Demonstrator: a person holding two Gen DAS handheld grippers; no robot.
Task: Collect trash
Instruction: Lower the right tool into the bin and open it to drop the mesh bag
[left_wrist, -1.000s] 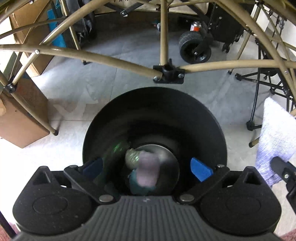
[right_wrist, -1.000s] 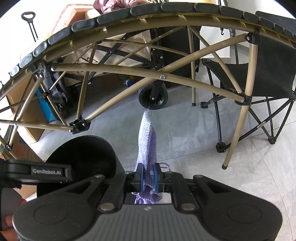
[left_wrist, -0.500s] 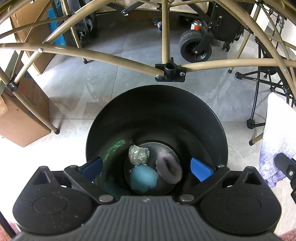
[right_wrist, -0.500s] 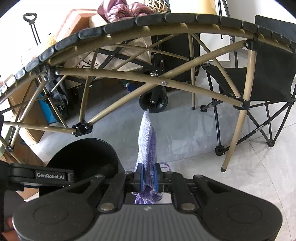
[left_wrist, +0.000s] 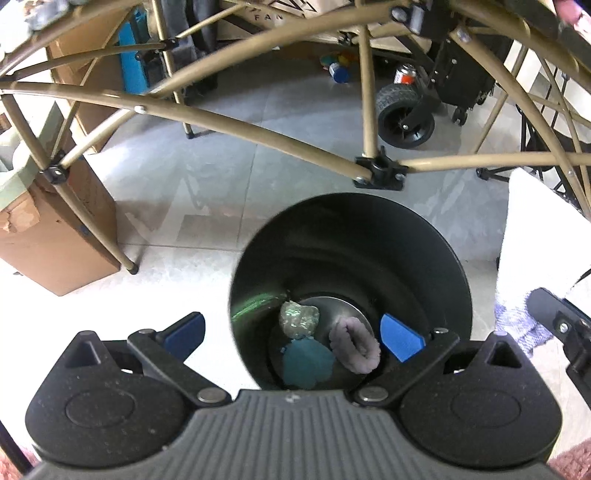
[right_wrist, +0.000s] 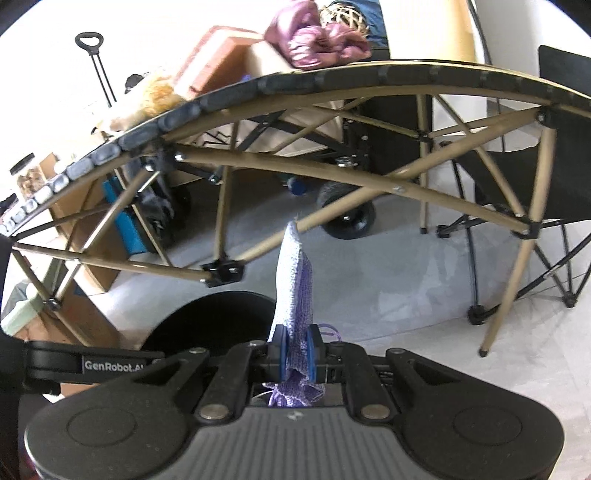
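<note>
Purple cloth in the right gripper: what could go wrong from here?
1. The purple cloth is clamped near one end by the right gripper; the long free end could snag the tan table frame close ahead.
2. The black bin sits off to the side, so a release here would likely miss it.
3. The left gripper hangs open over the bin mouth and may block the drop.

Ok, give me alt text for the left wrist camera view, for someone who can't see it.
A black bin stands on a grey tiled floor, seen from above past the open left tool, with three scraps at its bottom: a teal wad, a silvery crumpled piece and a pale purple fuzzy ring. Tan folding table legs cross behind; a purple cloth hangs at right.
</note>
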